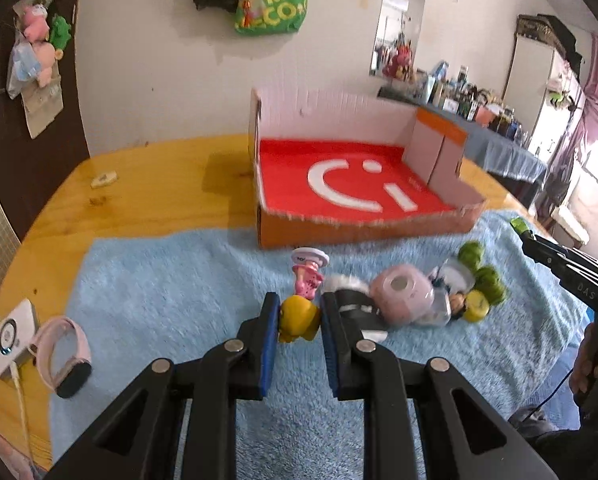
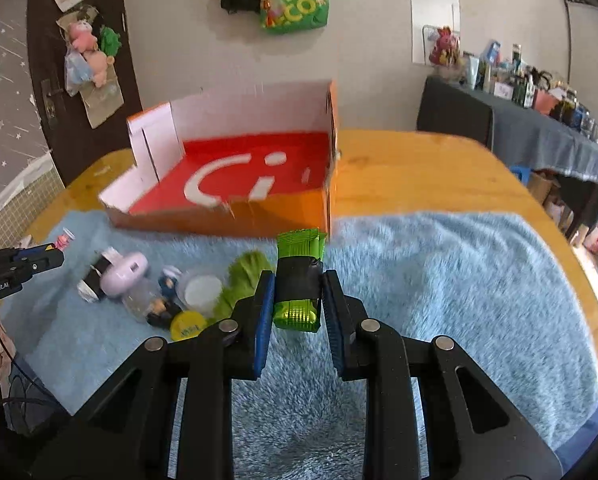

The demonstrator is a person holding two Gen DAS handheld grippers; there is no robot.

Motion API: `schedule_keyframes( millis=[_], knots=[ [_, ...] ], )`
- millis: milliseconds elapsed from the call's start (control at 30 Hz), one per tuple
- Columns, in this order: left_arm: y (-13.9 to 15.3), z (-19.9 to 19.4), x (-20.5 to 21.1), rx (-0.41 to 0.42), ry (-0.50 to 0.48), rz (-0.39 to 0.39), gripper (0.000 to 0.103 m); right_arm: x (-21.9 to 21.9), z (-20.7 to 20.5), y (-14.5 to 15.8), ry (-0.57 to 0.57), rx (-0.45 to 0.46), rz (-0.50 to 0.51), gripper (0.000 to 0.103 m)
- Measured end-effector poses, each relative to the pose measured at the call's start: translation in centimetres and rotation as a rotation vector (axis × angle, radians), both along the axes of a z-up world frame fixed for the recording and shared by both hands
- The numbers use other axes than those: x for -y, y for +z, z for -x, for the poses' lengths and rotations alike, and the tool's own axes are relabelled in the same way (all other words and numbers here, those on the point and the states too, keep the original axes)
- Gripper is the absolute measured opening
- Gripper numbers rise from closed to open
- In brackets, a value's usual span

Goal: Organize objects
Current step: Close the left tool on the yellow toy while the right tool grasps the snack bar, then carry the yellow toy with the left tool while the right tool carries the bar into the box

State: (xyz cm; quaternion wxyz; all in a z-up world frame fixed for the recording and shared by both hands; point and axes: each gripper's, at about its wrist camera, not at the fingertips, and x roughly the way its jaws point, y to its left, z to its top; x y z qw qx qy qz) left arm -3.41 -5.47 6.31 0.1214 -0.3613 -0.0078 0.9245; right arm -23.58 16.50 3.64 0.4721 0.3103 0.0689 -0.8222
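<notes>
Round wooden table (image 1: 151, 184), bearing all else. Blue fluffy towel (image 1: 187, 288) spread over its near half, reaching the front wall of the cardboard box (image 2: 219, 224). Box orange outside, white inside the walls, red floor printed with a white curved mark and dots like a smiling face; no readable word on it. High on the wall beyond the box, green bag (image 2: 297, 4) lettered "MEC" over "ECO".

On the towel just before the box, a cluster of small toys: pink round toy (image 1: 399, 292) lying beside a black-and-white piece, green fuzzy plush (image 1: 483, 272) at the cluster's far side from the left claw, yellow cap (image 2: 187, 326) with illegible scribble, pink figurine (image 1: 309, 276) nearest the box wall.

Left gripper (image 1: 299, 320) low over the towel, level, pads clamped on a yellow duck toy (image 1: 297, 318), in front of the box's left half. "GenRobot.AI" printed on its body, read from the right wrist view.

Right gripper (image 2: 299, 300) level, pointed at the box's front right corner, pinching a green snack packet (image 2: 299, 276) wrapped in a black band, packet upright, just short of the box wall.
</notes>
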Motion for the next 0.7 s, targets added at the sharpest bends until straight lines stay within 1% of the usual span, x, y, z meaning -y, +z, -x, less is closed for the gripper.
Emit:
schedule_keyframes(
  millis=[200,500,700],
  knots=[
    [2.0,-0.8,0.2,-0.068,0.000,-0.006,0.021,-0.8,-0.5,2.1,0.017,-0.038,0.042,0.023],
    [3.5,-1.2,0.4,-0.118,0.002,-0.007,0.021,-0.5,-0.7,2.6,0.056,-0.043,0.051,0.023],
    [5.7,-0.4,0.1,-0.167,0.000,-0.021,0.021,0.5,0.1,4.3,0.072,-0.062,0.075,0.023]
  ],
)
